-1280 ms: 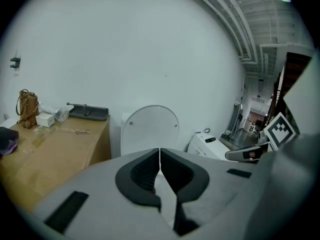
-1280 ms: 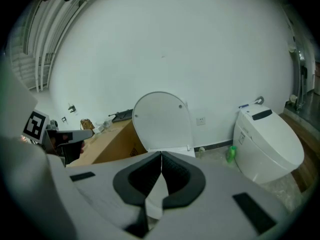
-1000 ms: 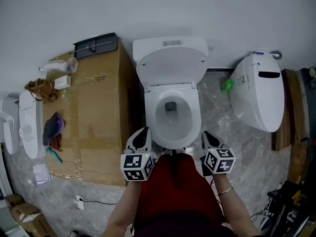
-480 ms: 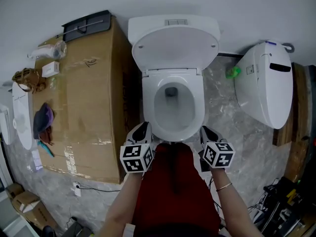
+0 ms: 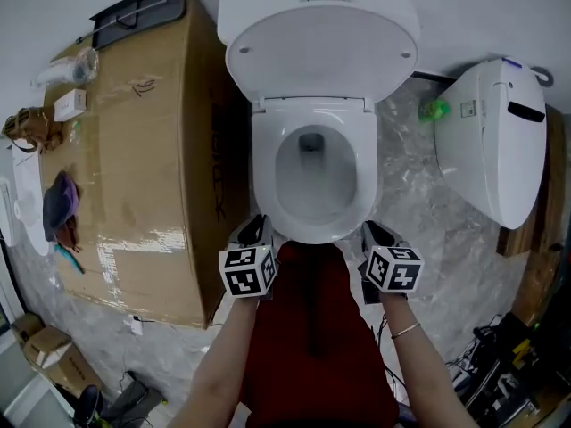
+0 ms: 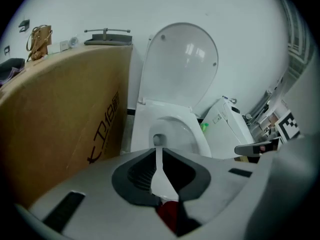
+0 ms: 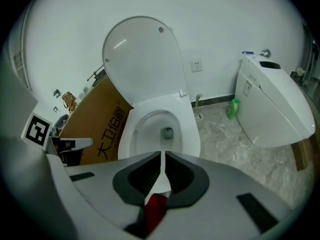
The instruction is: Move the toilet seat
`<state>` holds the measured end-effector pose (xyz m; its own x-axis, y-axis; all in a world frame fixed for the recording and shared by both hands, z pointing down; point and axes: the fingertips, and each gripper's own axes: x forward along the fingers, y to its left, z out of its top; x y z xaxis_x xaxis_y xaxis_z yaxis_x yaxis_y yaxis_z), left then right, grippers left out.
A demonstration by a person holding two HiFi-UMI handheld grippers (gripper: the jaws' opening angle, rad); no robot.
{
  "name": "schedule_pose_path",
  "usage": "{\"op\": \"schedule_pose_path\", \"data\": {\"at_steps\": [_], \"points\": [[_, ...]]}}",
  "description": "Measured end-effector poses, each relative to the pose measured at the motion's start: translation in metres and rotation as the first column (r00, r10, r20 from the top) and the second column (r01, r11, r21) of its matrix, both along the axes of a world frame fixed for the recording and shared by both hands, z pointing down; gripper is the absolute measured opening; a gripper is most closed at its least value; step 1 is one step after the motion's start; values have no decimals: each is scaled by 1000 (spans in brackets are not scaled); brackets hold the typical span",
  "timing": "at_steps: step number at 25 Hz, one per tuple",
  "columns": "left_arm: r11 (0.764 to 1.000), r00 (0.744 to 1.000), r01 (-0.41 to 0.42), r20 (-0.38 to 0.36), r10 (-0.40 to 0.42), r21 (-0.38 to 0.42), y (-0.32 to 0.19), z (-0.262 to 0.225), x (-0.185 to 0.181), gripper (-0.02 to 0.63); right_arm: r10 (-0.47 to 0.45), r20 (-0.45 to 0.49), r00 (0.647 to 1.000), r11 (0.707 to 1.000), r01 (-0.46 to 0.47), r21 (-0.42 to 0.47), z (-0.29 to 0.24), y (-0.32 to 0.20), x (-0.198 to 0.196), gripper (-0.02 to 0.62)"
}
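Observation:
A white toilet stands against the wall with its lid (image 5: 318, 50) tipped up. The seat (image 5: 354, 172) lies flat on the bowl rim, and it shows too in the left gripper view (image 6: 172, 126) and the right gripper view (image 7: 185, 129). My left gripper (image 5: 256, 232) is shut and holds nothing, just off the bowl's front left corner. My right gripper (image 5: 373, 233) is also shut and holds nothing, at the front right corner. Neither one touches the toilet. The jaws meet in a thin line in each gripper view, left gripper (image 6: 158, 151) and right gripper (image 7: 163, 156).
A big cardboard box (image 5: 134, 150) stands close on the toilet's left, with a black tray (image 5: 138, 12), a brown bag (image 5: 27, 127) and a dark cloth (image 5: 58, 203) on it. On the right stand a second white toilet unit (image 5: 495, 141), a green bottle (image 5: 434, 110) and wooden boards (image 5: 549, 203).
The head view has come closer over the toilet, so the bowl and lid look larger. Both grippers stay shut at the bowl's front corners.

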<state>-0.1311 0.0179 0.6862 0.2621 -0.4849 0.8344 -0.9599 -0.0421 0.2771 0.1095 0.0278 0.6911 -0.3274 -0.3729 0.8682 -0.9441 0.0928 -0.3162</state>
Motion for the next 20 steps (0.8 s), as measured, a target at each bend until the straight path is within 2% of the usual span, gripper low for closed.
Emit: {"op": "schedule_pose_path", "data": {"at_steps": [7, 13, 20], "points": [[998, 1000, 19, -23, -21, -67, 5, 35, 0, 34, -2, -10, 1000, 999, 2, -53, 33, -1, 6, 20], [991, 999, 24, -36, -29, -128, 11, 63, 1, 81, 12, -18, 1000, 995, -14, -95, 58, 1, 10, 23], [978, 998, 46, -23, -52, -204, 23, 98, -6, 125, 31, -19, 999, 987, -33, -155, 86, 9, 17, 102]]}}
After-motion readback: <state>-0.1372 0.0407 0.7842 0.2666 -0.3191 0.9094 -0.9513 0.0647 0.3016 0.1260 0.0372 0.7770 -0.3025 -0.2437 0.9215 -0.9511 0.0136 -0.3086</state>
